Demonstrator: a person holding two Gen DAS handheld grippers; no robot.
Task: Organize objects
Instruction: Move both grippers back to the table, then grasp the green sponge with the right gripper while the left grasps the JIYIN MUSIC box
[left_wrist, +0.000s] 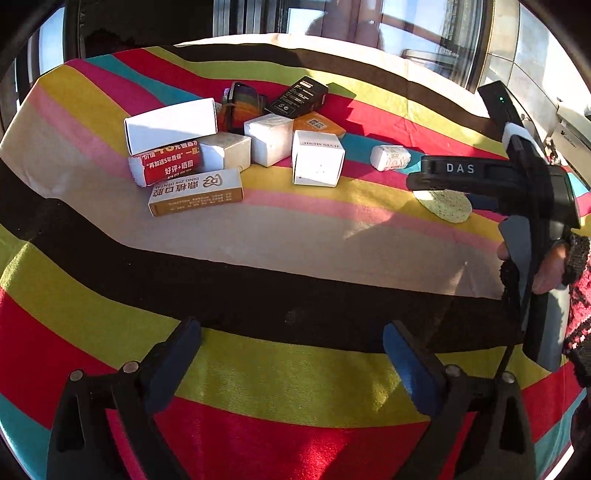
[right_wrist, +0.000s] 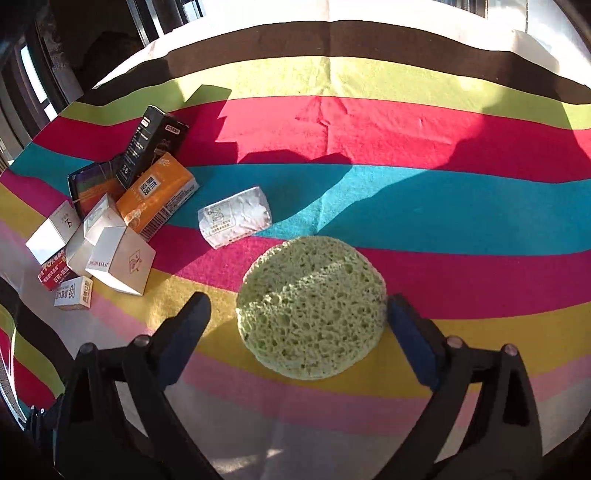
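Green sponge (right_wrist: 310, 308) lies flat on the striped tabletop (right_wrist: 443, 206) between the wide, empty right claw (right_wrist: 297, 325), unpicked. Left claw (left_wrist: 291, 350) gapes empty too. Boxes (left_wrist: 236, 144) already cluster together; the sponge and a white packet (right_wrist: 234, 216) remain loose.

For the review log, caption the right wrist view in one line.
Open right gripper straddles a round green sponge on the striped cloth, boxes piled at left.

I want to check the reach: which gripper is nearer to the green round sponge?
Right. The right gripper brackets the green round sponge, open; the left gripper hangs apart over bare cloth.
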